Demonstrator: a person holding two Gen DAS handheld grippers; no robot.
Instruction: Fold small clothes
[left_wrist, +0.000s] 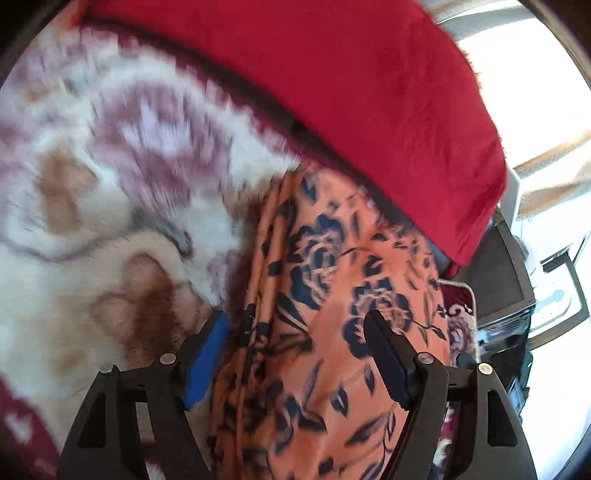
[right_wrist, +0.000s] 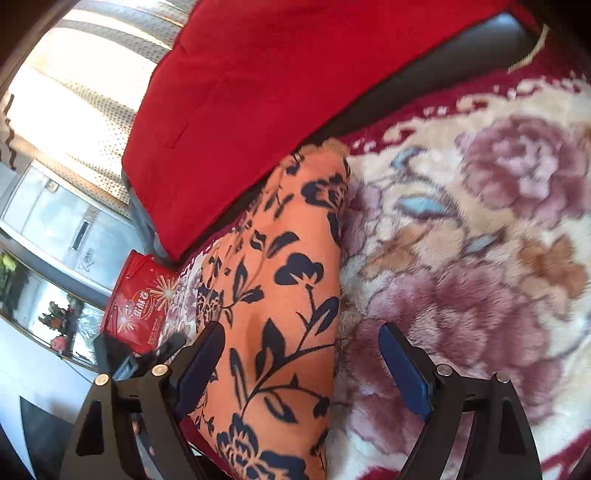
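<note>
An orange garment with a dark blue flower print (left_wrist: 325, 295) lies in a long narrow strip on a plush blanket patterned with mauve and tan roses (left_wrist: 110, 166). A red cushion (left_wrist: 332, 92) rests just behind its far end. In the right wrist view the same orange garment (right_wrist: 291, 277) runs away from the camera towards the red cushion (right_wrist: 258, 92), with the blanket (right_wrist: 461, 240) spread on its right and a red printed bag (right_wrist: 142, 306) near its left edge.

The left gripper (left_wrist: 295, 354) is wide open. Its blue-padded finger sits at the gathered, pleated left edge of the cloth, and its dark finger is over the printed cloth further right. It holds nothing; whether the pads touch the cloth cannot be told. The right gripper (right_wrist: 301, 365) is also wide open and empty. Its left finger is over the cloth's left edge and its right finger is over the blanket, so the garment's right-hand edge lies between them.

The step in hand appears to be taking hold of the near end for another fold. To do it well, each gripper probably needs to close on all layers at a corner, not on the blanket's pile, then lift evenly and lay the end squarely towards the cushion. The pleated edge may slip apart if only the top layer is pinched.
</note>
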